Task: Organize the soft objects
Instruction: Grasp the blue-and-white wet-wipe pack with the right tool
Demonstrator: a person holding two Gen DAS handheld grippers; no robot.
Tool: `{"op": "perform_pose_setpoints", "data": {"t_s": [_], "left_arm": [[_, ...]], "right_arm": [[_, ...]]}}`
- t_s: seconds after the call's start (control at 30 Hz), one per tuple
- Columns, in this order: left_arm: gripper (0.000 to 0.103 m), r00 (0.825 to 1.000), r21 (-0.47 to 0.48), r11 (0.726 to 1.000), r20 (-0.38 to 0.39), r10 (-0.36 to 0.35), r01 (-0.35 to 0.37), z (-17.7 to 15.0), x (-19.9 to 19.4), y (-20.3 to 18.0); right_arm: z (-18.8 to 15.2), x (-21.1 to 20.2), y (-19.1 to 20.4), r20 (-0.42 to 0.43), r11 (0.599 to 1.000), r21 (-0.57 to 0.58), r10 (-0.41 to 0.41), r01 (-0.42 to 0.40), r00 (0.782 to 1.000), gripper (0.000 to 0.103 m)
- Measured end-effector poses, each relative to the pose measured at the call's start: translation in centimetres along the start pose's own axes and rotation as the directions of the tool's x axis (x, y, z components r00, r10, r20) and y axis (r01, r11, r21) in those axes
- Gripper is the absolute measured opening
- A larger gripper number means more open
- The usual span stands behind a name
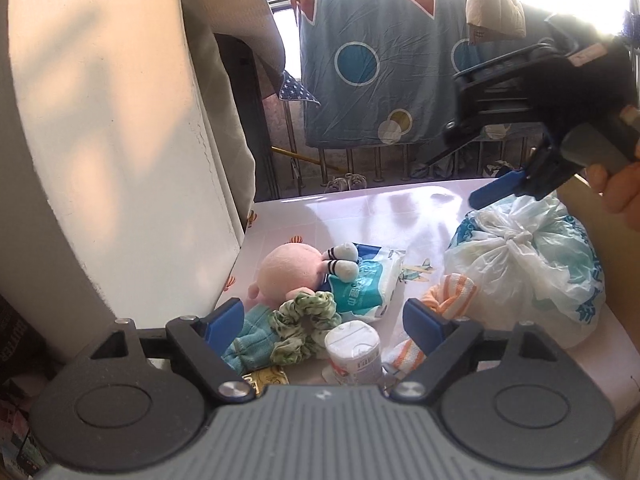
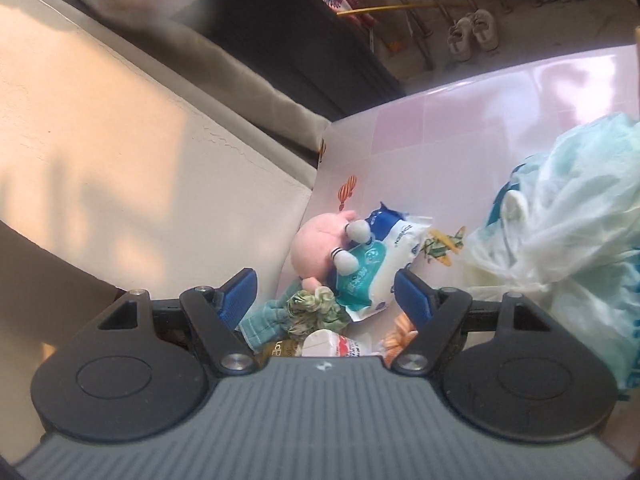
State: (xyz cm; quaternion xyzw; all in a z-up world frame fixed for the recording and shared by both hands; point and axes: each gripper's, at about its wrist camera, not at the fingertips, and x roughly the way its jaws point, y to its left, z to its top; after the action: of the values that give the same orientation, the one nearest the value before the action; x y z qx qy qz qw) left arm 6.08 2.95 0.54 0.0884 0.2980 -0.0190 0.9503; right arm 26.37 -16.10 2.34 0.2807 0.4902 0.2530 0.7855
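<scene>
We hold both grippers tilted downward over the pink plush doll (image 1: 286,270) on the pink tiled table (image 1: 360,208). Left gripper (image 1: 324,316) gapes wide, empty; right gripper (image 2: 326,294), right of the doll, likewise open, empty.

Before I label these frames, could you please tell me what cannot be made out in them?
- Knotted plastic bag: contents hidden by its cloudy film, both views.
- Gold packet: mostly hidden behind the left hand-held gripper body, left wrist view.
- Window area: washed out by glare, left wrist view.
- Plush doll: face turned away, both views.
</scene>
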Motion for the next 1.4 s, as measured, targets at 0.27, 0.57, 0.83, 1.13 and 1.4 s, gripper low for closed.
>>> {"op": "perform_pose_setpoints", "data": {"t_s": [0.27,0.57,0.83,1.13,1.4], "left_arm": [[0.082,0.996,-0.034,0.999,-0.085,0.031,-0.034,-1.5,3.0,2.1],[0.075,0.99,-0.067,0.997,-0.132,0.038,-0.048,-2.6,4.6,4.4],[0.075,0.989,-0.056,0.997,-0.145,0.041,-0.049,-3.0,4.8,4.7],[0.075,0.991,-0.064,0.997,-0.131,0.025,-0.034,-2.5,4.0,4.6],[0.075,0.992,-0.071,0.997,-0.128,-0.011,0.002,-2.7,1.4,4.2]], "right_arm": [[2.3,11.1,-2.0,-0.157,0.988,0.034,-0.141,0.148,0.977,0.067],[2.5,16.1,-7.0,-0.228,0.968,0.149,-0.166,0.203,0.96,0.051],[2.3,15.8,-7.8,-0.203,0.973,0.192,-0.085,0.125,0.976,0.031],[3.5,10.6,-7.6,-0.152,0.981,0.155,-0.093,0.117,0.984,0.028],[1.2,2.7,-5.8,-0.131,0.996,0.094,0.011,0.001,0.991,0.028]]}}
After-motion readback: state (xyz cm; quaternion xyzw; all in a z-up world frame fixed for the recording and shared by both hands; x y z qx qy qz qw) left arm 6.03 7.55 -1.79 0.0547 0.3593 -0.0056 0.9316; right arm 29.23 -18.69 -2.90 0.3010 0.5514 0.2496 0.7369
